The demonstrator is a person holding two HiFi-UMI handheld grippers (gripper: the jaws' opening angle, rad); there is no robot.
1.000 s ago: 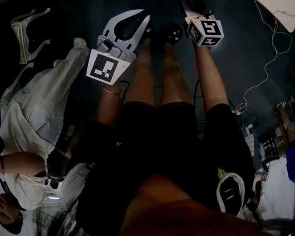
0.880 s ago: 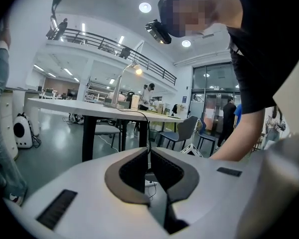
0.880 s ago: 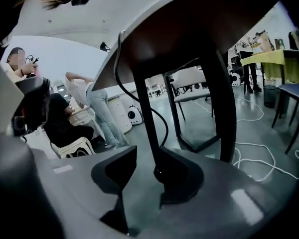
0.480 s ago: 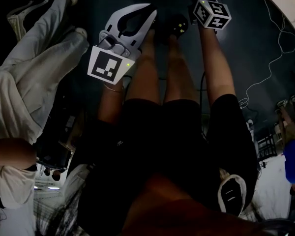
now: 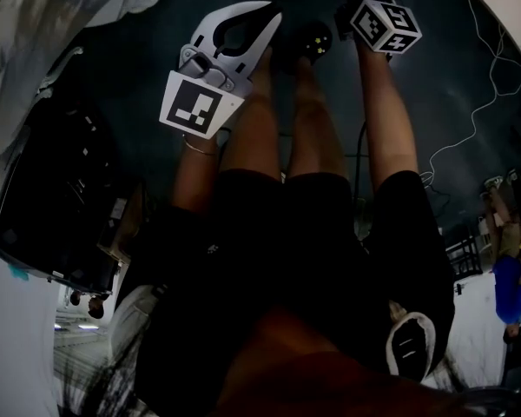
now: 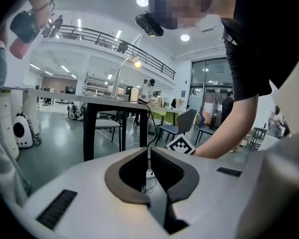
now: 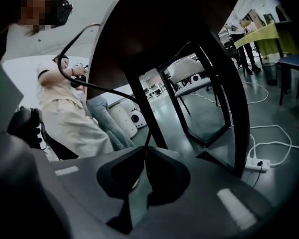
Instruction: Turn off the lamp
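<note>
A desk lamp (image 6: 135,62) glows far off on a black-legged table (image 6: 89,101) in the left gripper view. My left gripper (image 6: 148,152) is shut with nothing between its dark pads and points toward that table. From above, in the head view, its white body (image 5: 230,37) hangs low in front of the person's left knee. My right gripper (image 7: 145,152) has just been closing; its jaws meet with nothing in them, under a dark table top (image 7: 154,29). Only its marker cube (image 5: 384,26) shows in the head view.
The person's bare legs (image 5: 278,137) and dark shoes (image 5: 311,42) stand between the grippers. Dark table legs (image 7: 224,98) rise right of the right gripper. A white power strip (image 7: 259,164) and cable (image 5: 469,120) lie on the floor. A seated person in beige (image 7: 70,118) is left; a dark case (image 5: 52,207).
The head view has swung: the person in pale clothes at the left has slid out of frame and a dark case has come in. The right marker cube has shifted slightly right.
</note>
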